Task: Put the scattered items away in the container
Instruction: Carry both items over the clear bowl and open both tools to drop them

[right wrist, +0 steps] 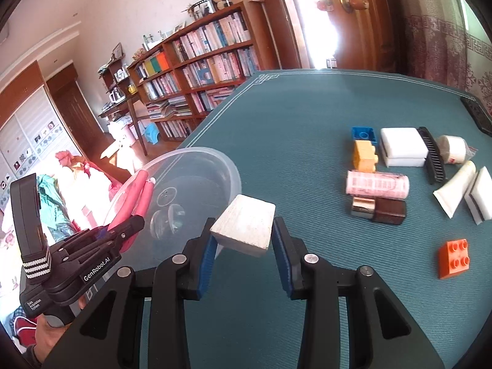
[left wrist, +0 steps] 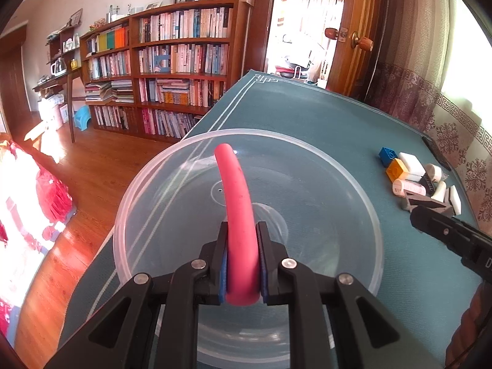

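Left claw (left wrist: 243, 264) pinches the pink tube (left wrist: 238, 215), long axis pointing away, already over the clear bowl (left wrist: 123, 215). Right claw (right wrist: 243, 246) grips the white block (right wrist: 246, 229) just right of the bowl's near rim, so it must travel left. The pile (right wrist: 399, 166) waits far right.

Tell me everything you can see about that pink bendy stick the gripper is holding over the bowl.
The pink stick is a smooth, round, rod-like piece that looks like soft foam or rubber, matte pink all over. It curves gently along its length. The left gripper is shut on it, blue pads pressing both sides near one end, whose flat cut face sticks out behind the pads. The rest reaches forward over the clear plastic bowl. From the right wrist view its far end lies close to the bowl's rim; whether it touches is unclear.
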`<state>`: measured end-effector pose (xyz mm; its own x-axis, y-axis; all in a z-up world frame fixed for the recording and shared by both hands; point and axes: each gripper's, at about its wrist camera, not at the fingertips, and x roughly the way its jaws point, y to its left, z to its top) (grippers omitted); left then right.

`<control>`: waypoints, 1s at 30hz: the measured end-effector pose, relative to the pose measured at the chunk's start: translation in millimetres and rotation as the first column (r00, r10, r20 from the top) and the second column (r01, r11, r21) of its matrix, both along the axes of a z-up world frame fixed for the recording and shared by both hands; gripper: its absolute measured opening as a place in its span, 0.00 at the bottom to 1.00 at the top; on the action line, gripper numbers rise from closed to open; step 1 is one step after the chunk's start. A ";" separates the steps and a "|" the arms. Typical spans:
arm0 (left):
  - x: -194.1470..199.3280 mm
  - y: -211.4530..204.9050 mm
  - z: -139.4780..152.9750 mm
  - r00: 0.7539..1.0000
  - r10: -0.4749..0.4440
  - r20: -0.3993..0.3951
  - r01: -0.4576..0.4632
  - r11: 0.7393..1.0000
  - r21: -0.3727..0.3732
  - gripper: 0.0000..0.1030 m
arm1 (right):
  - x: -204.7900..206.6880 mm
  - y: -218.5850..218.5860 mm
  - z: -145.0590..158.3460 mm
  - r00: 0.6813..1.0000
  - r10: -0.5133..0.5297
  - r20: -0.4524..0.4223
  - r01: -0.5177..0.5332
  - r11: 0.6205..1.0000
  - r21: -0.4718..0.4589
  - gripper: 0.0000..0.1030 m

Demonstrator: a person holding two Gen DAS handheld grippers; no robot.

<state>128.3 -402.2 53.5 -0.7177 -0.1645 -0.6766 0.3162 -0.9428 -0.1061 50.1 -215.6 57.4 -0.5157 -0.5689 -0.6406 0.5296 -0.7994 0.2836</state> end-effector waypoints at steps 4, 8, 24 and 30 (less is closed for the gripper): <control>2.5 -8.6 -2.9 1.000 0.020 0.006 -0.020 1.000 0.006 0.18 | 3.4 -23.3 1.7 0.999 0.051 -0.010 -0.051 0.999 0.009 0.38; 4.2 -14.6 -3.6 0.999 0.034 0.007 -0.034 0.999 0.009 0.18 | 5.6 -40.4 -0.1 0.996 0.086 -0.003 -0.086 0.996 0.018 0.38; 8.9 -16.0 2.0 0.995 0.091 -0.028 -0.091 0.996 -0.002 0.80 | -4.6 -54.0 -4.9 0.995 0.098 0.020 -0.098 0.995 0.024 0.56; 12.1 -12.6 5.7 0.995 0.097 -0.037 -0.098 0.995 -0.031 0.80 | 4.6 -48.7 3.0 0.995 0.095 -0.044 -0.093 0.995 0.031 0.56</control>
